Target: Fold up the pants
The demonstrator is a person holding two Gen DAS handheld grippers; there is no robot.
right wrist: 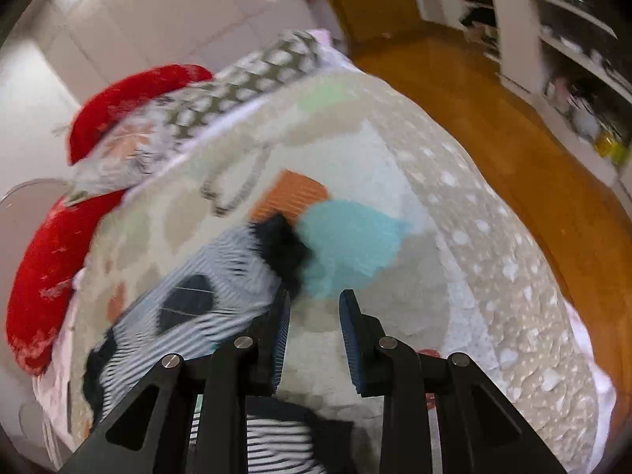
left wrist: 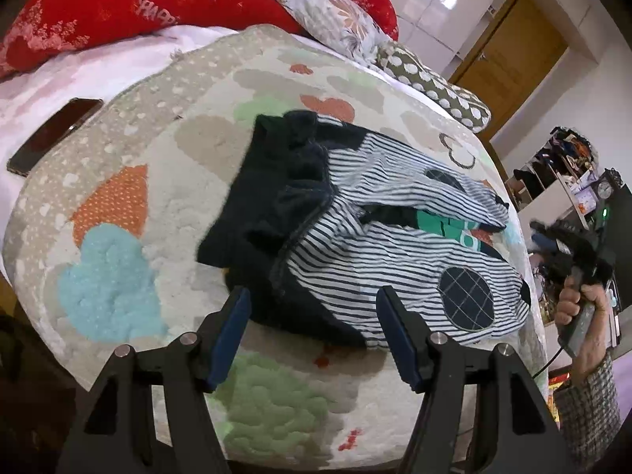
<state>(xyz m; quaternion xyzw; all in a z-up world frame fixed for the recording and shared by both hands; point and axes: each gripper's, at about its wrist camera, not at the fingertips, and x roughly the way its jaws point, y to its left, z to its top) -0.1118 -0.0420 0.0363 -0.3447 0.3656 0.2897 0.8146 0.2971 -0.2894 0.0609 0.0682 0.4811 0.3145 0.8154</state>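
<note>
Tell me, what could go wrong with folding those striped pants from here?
The pants lie bunched, so a grab may pinch several layers and fold crooked. The right gripper shows motion blur; it could miss the hem. The left gripper is open over the dark waistband, which is wrinkled and may bunch further.

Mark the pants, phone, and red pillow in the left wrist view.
pants (left wrist: 395,260): left wrist view, striped leg fabric.
phone (left wrist: 53,136): left wrist view, dark screen.
red pillow (left wrist: 130,12): left wrist view, middle of its face.

Bedroom: bed (left wrist: 118,79), red pillows (left wrist: 98,12), wooden door (left wrist: 513,51).
</note>
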